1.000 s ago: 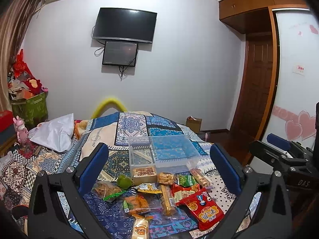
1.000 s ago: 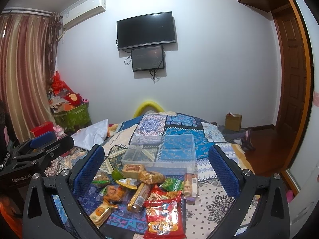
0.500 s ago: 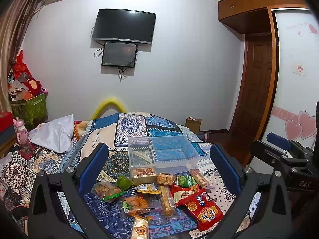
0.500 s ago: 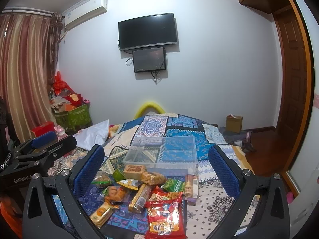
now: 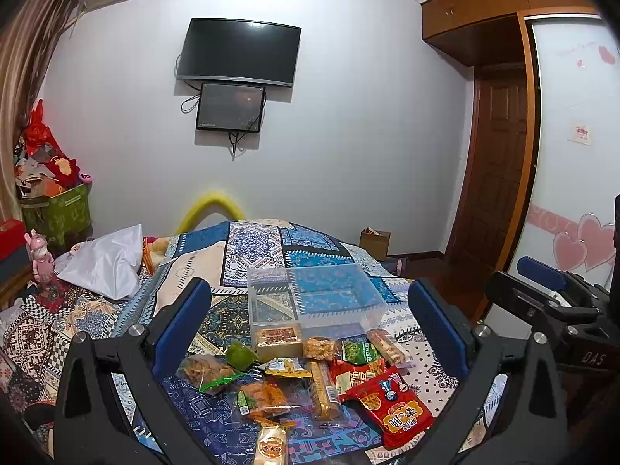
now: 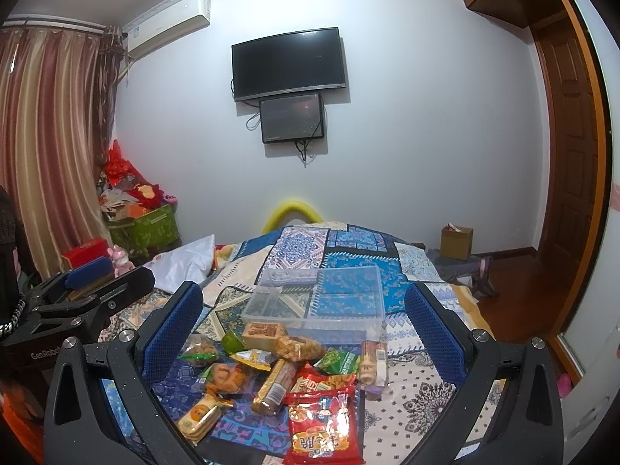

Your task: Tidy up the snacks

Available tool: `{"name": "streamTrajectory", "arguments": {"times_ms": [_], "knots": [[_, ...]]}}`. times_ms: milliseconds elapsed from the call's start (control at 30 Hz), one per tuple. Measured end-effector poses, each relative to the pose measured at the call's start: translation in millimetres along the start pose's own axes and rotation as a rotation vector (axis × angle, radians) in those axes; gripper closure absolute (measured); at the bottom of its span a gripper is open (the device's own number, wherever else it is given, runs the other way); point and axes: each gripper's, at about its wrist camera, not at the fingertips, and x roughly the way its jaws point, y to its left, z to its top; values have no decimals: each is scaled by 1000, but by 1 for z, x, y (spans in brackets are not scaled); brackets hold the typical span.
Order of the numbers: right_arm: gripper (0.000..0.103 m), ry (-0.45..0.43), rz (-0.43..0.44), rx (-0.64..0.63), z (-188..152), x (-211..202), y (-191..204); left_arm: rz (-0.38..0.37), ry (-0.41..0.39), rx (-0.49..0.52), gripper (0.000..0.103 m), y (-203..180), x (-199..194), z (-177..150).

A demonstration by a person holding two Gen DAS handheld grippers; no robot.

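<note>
A clear plastic box (image 5: pixel 314 298) (image 6: pixel 317 302) stands empty on the patterned bedspread (image 5: pixel 248 244). In front of it lies a pile of snack packets: a red bag (image 5: pixel 391 403) (image 6: pixel 323 422), a green packet (image 5: pixel 358 350) (image 6: pixel 339 360), a boxed cake (image 5: pixel 279 339) (image 6: pixel 261 333), a cracker roll (image 6: pixel 277 385) and several others. My left gripper (image 5: pixel 310 329) is open and empty above the pile. My right gripper (image 6: pixel 304 329) is open and empty too. Each gripper shows at the edge of the other's view.
A white pillow (image 5: pixel 104 263) lies at the bed's left. A green crate of clutter (image 6: pixel 143 224) stands by the curtain. A cardboard box (image 6: pixel 457 236) sits on the wooden floor by the door. A TV (image 5: pixel 238 52) hangs on the far wall.
Both grippers have drifted slightly; the view tilts down a touch. Nothing on the bed has moved.
</note>
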Motion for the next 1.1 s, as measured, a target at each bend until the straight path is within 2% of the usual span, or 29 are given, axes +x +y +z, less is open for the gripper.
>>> {"name": "streamTrajectory", "arguments": {"times_ms": [500, 733, 800, 867, 967, 1100], "knots": [[0, 18, 0, 13, -4, 6, -3, -8, 29, 3, 0, 1, 7, -4], [0, 77, -20, 29, -13, 20, -12, 16, 109, 5, 0, 14, 29, -18], [0, 110, -14, 37, -19, 26, -17, 23, 150, -9, 4, 22, 37, -25], [0, 159, -12, 39, -28, 34, -22, 25, 197, -35, 19, 33, 46, -33], [0, 217, -25, 26, -41, 43, -27, 31, 285, -88, 27, 49, 63, -48], [6, 300, -28, 15, -62, 55, -33, 77, 377, -64, 34, 59, 79, -75]]}}
